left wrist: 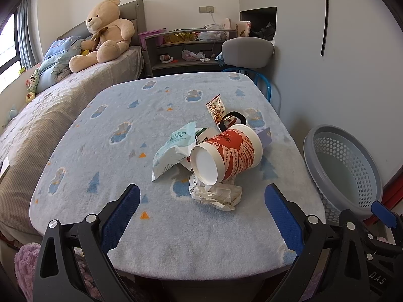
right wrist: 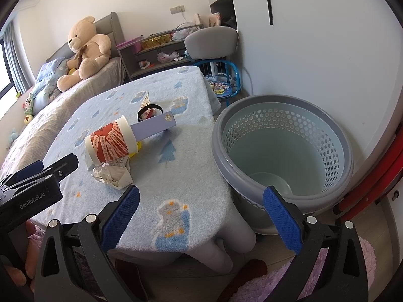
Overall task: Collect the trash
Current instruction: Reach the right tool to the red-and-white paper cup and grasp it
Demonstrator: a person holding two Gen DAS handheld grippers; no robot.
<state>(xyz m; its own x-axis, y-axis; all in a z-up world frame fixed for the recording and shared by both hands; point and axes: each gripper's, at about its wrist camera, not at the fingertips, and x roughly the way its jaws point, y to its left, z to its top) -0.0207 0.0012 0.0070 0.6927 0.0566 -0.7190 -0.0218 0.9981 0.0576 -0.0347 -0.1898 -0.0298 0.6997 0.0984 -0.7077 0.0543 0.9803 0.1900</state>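
Left wrist view: left tool [left wrist: 201,214] open wide, blue pads apart, nothing between them, hovering over the near edge of the tabletop [left wrist: 100,151], which is covered in a pale blue fleece cloth with bear and tree prints. Trash sits in one loose pile right of centre on the tabletop. Paper cup [left wrist: 226,154] lies on its side, red and white with printed text strips, white base facing the camera, rim pointing away. Crumpled white paper [left wrist: 216,193] just in front of the cup, touching it, nearest the left tool. Light teal wipes packet [left wrist: 173,148] left of the cup, creased, with printed text. Behind the cup: purple box [left wrist: 264,136], partly hidden, a black ring-shaped item [left wrist: 233,120] and a brown-and-white snack wrapper [left wrist: 215,108] farthest back.

Right wrist view: right tool [right wrist: 200,216] also open, empty, over the tabletop's near right corner. Same pile seen from the side; the purple box [right wrist: 153,127] is long and flat, one end against the cup [right wrist: 110,142], and a yellow scrap pokes out under the cup. Grey perforated basket [right wrist: 335,156] stands on the floor just right of the tabletop, a pale smooth liner inside. Left tool [right wrist: 37,178] visible at the left edge, near the crumpled paper [right wrist: 113,176]. Teddy bear [right wrist: 84,47] on the bed behind.
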